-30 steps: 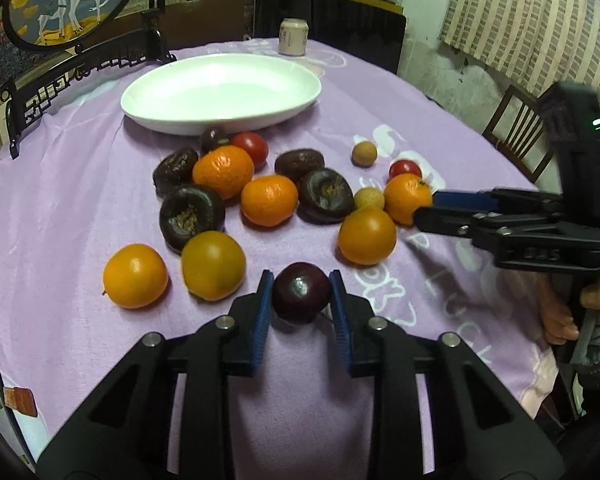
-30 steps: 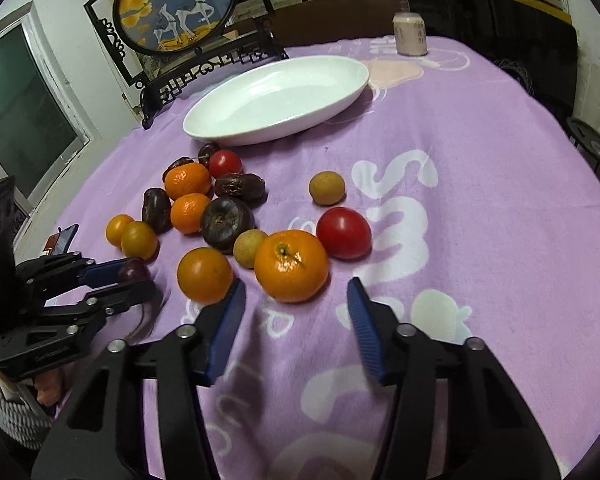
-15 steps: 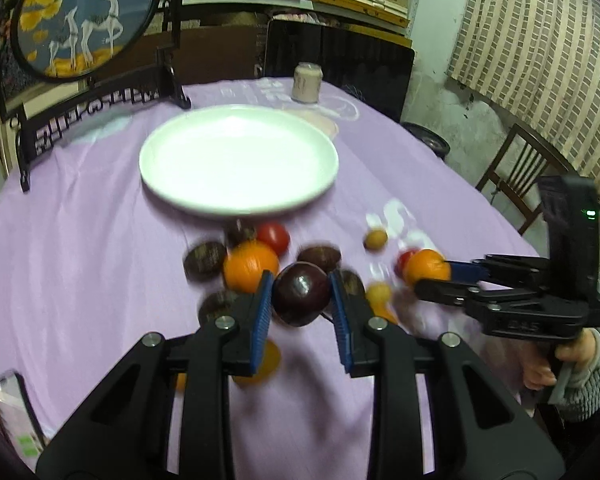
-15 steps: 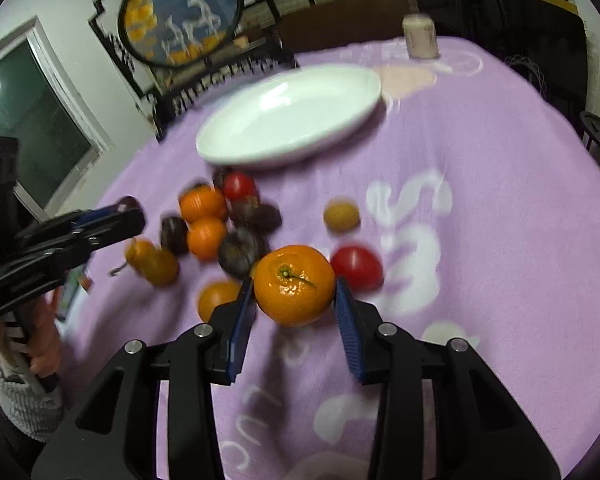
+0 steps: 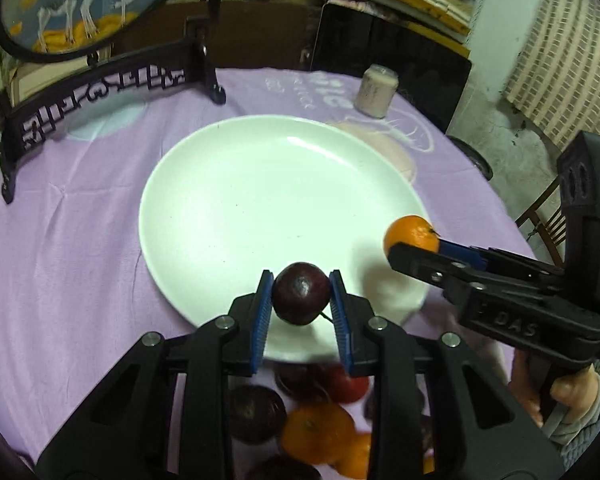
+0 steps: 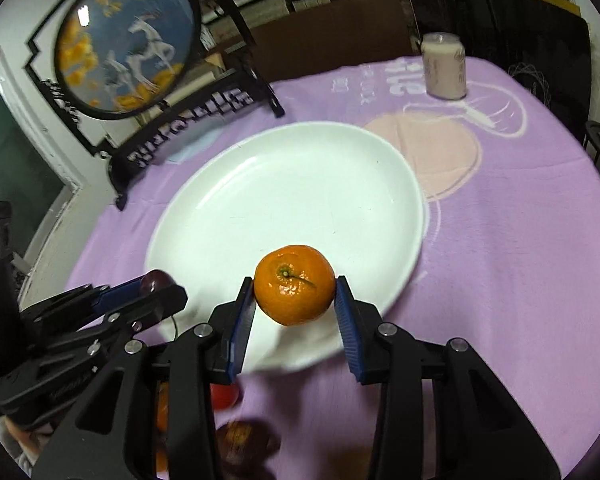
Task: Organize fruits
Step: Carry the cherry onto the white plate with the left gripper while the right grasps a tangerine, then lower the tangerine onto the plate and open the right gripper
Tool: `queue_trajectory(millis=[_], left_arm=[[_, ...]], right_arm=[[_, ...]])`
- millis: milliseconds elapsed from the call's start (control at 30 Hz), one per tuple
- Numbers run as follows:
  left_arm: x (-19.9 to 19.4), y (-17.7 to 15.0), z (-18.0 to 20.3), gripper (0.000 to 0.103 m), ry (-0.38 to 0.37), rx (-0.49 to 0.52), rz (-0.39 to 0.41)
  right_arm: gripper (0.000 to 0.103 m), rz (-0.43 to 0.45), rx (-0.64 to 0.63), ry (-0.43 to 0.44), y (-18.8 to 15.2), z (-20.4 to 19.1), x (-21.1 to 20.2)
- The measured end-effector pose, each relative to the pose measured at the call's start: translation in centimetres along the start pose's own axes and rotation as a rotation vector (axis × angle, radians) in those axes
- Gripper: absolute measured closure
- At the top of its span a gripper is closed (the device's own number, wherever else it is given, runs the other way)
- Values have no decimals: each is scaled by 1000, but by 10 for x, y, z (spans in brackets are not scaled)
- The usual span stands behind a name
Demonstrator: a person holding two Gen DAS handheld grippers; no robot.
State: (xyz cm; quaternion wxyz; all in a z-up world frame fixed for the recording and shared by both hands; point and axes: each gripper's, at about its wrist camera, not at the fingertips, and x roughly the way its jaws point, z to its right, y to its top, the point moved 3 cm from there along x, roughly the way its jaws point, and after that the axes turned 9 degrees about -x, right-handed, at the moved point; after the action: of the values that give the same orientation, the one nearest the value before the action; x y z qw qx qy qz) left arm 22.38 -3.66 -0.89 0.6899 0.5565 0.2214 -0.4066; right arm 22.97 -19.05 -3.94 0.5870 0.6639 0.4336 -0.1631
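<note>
My left gripper is shut on a dark red plum and holds it above the near rim of the white plate. My right gripper is shut on an orange mandarin above the plate's near edge. In the left wrist view the mandarin and right gripper hang over the plate's right rim. In the right wrist view the left gripper with the plum is at the plate's left. The plate holds nothing.
Other fruits lie on the purple cloth below the grippers: oranges, a red tomato, dark passion fruits. A can stands behind the plate. A black framed ornament stand is at the back left.
Both grippers have moved forward with their fruits, from over the fruit pile to over the plate's near edge. The fruit pile has dropped to the bottom of both views.
</note>
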Motion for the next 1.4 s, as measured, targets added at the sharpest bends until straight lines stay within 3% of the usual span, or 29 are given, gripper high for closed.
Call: queue_trajectory(millis=[100, 367, 400, 433, 533, 633, 800, 900, 1067, 1200, 1400], left_arm=[[9, 0, -3, 51, 6, -3, -6], [-15, -7, -14, 46, 9, -22, 51], [-20, -9, -17, 43, 14, -25, 64], [-26, -11, -19, 40, 19, -30, 77], [-49, -25, -30, 35, 39, -46, 120], [-71, -45, -41, 33, 59, -58, 152], [-108, -106, -62, 28, 106, -55, 199], [-112, -138, -65, 28, 129, -20, 166], [-105, -153, -51, 27, 148, 69, 116], [-92, -152, -54, 27, 143, 52, 65], [-84, -149, -58, 28, 179, 44, 61]], right_arm=[[61, -5, 14, 4, -3, 4, 3], [58, 105, 12, 22, -10, 7, -32], [54, 122, 10, 20, -13, 6, -38], [39, 145, 18, 16, -19, 8, -46], [10, 247, 53, 36, -38, 10, -75], [5, 309, 86, 82, -53, 14, -100], [5, 367, 256, 201, -90, 37, -133], [5, 356, 310, 217, -107, 45, -139], [5, 287, 299, 232, -120, 37, -138], [3, 203, 221, 129, -123, 21, -127], [3, 120, 112, -43, -128, 13, -111]])
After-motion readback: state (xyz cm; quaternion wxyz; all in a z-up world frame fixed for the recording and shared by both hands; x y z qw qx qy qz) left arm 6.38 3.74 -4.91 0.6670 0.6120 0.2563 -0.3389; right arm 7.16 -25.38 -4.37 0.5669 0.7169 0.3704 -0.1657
